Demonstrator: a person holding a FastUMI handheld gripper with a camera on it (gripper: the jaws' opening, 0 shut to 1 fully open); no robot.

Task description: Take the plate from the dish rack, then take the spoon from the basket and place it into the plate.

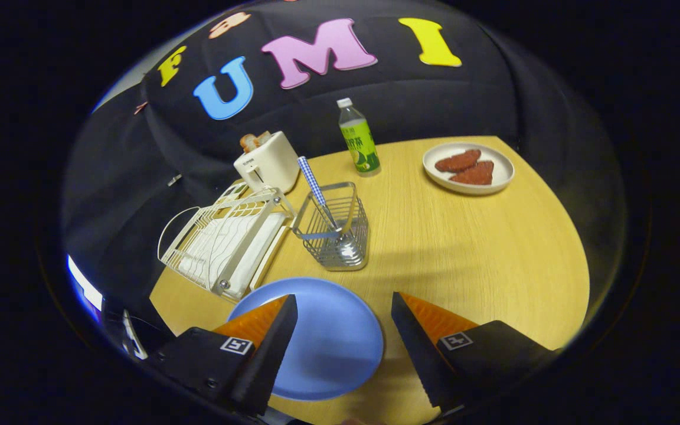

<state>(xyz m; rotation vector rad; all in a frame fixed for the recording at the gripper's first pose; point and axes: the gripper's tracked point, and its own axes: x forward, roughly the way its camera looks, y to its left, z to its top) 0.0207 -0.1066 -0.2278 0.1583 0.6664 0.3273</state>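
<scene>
On the wooden surface (pixel 464 248), far left: white wire rack (pixel 222 239), slots bare, sitting on its flat white tray at the surface's left edge. Just behind, a cream toaster (pixel 266 159) with bread (pixel 254 140) poking from the top. Right of the rack, almost touching: a square wire basket (pixel 337 227) holding a spoon (pixel 318 195), checked blue-and-white handle leaning up and left over the rim, bowl end down inside. Nearer, a smooth round blue plate (pixel 322 339) lying flat, holding nothing, just ahead of the basket and beside the rack's corner. Above it, jaws (pixel 345 327) spread wide, gripping nothing; left finger overlapping the plate's left part, right finger over bare wood past the plate's right rim. Farther back, a green-labelled bottle (pixel 359 140) upright near the rear edge. Far right, a white plate (pixel 468 168) with two flat brown pieces (pixel 467 166), close to the curved edge. Broad bare wood between basket, white plate and right finger.
</scene>
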